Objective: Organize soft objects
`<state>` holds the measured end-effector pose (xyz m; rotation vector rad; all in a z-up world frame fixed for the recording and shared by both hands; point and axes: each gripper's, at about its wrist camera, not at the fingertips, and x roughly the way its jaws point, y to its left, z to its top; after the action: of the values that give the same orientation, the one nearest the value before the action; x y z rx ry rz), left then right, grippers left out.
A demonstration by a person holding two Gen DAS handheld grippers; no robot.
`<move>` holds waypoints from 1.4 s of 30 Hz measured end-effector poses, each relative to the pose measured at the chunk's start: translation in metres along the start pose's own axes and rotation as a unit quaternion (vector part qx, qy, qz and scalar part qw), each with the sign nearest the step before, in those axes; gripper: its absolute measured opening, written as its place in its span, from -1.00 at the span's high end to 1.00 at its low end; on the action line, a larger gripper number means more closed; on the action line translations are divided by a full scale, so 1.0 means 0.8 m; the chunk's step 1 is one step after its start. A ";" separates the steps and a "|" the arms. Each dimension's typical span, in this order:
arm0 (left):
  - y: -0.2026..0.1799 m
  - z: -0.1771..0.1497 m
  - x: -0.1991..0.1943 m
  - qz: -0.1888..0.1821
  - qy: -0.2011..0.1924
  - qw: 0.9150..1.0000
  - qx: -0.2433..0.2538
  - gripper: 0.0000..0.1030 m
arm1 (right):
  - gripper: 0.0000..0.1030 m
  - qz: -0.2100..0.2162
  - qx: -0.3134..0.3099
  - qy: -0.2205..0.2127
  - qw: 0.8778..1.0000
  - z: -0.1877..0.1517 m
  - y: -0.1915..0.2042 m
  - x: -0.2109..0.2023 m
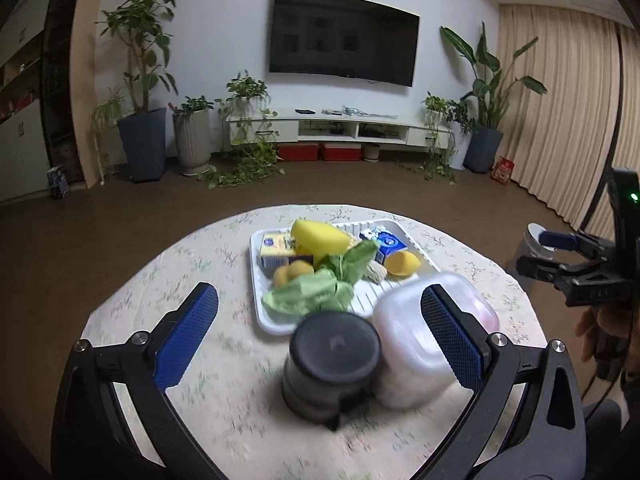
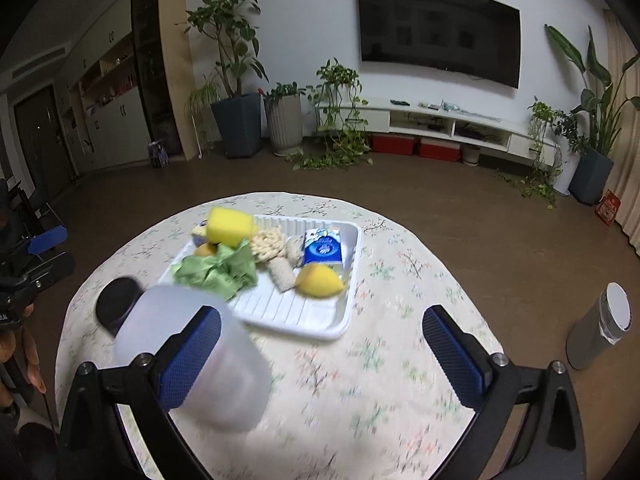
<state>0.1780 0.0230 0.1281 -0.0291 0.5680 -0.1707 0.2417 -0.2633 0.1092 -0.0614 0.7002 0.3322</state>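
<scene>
In the lower middle of both views, the round counter (image 1: 208, 360) with its flowered cloth carries one white ribbed tray (image 2: 304, 312), and the soft things already lie heaped in it. As I judge it, nothing is in hand: both grippers stand over the near edge, between picks. The left gripper (image 1: 320, 336) has its fingers (image 1: 186, 336) spread as wide as they go, empty; the right gripper (image 2: 320, 356) likewise, gripping nothing. One frosted plastic tub (image 2: 200, 356) and one dark lidded jar (image 1: 332, 364) stand at the tray's near corner, lower centre in the left view. The next move probably calls for choosing one soft item and closing gently on it. Counted in the tray: one green cloth (image 2: 218, 270), one yellow sponge block (image 1: 318, 238), two tissue packs (image 2: 324, 250), three small yellow sponges, though blur blocks certainty, and one knotted rope piece (image 2: 274, 254).
</scene>
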 end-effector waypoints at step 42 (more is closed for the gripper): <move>-0.030 -0.141 -0.007 0.081 0.053 0.994 -0.050 -1.00 | -1.00 -0.033 0.014 -0.049 0.998 -0.165 0.088 -0.029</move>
<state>0.1085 0.0025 0.0376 -0.0720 0.6815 0.0147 0.1204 -0.2249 0.0270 -0.0410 0.6039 0.2601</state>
